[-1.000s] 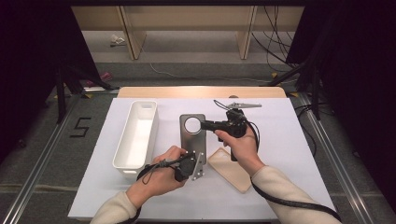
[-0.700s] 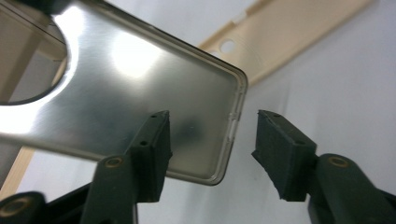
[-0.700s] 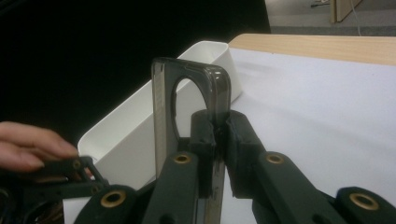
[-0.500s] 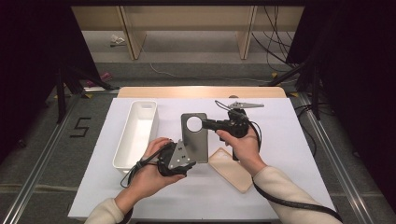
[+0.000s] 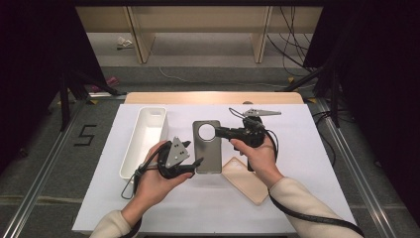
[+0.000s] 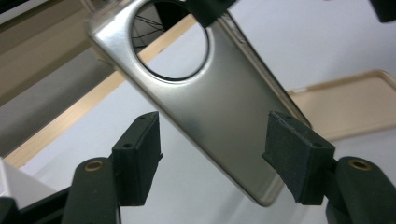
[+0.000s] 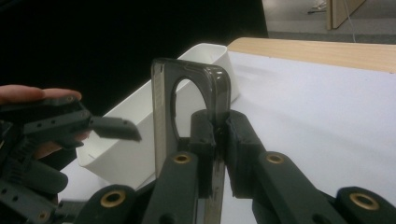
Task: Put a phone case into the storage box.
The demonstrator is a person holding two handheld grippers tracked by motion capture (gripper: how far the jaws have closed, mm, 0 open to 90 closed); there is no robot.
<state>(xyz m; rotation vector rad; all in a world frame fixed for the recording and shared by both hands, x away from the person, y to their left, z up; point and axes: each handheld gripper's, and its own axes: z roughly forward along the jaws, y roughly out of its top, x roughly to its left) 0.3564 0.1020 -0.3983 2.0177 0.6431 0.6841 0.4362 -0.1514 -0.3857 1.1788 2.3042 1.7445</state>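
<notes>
Right tongs [image 7: 215,128] clamp grey phone case [image 5: 206,147] by its ring edge; left tongs [image 6: 212,161], just opened, straddle case's lower end untouching.

Only one thing I can read: a black number 5 [image 5: 86,135] marked on the grey floor [image 5: 44,163], left of my table. Nothing else carries legible text, labels or brands.
</notes>
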